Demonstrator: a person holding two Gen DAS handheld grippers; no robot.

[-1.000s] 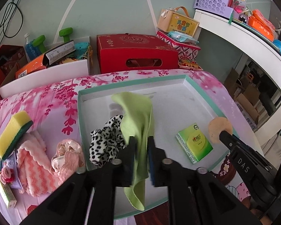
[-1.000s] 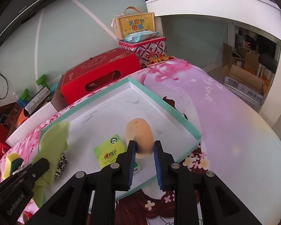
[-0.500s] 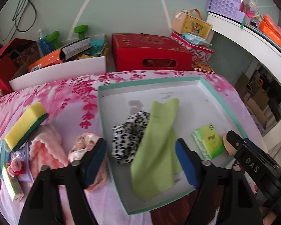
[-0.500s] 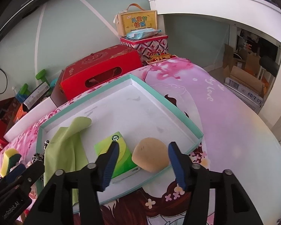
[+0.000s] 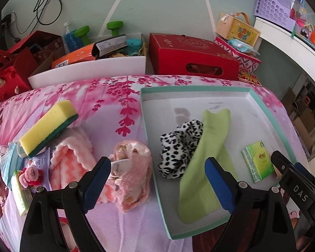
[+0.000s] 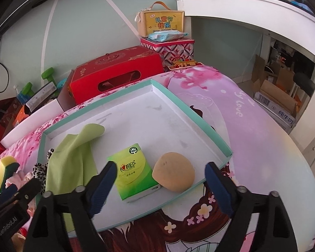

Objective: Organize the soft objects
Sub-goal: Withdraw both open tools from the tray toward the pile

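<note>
Both my grippers, left (image 5: 157, 180) and right (image 6: 160, 180), are opening wide, nothing btwn pads. Teal-rimmed tray (image 6: 191, 113) holds green cloth (image 5: 208, 155), leopard scrunchie (image 5: 178, 147), tissue pack (image 6: 134, 170), tan sponge (image 6: 174, 174). Pink satin scrunchie (image 5: 132, 168) lies outside, beside tray: soft, light; pinch a bunched fold.

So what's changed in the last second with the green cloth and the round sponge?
Both were let go. The left gripper opened and dropped the green cloth flat in the tray; the right gripper released the round sponge there. Both jaws are opening. The tissue pack and leopard scrunchie stayed put.
</note>
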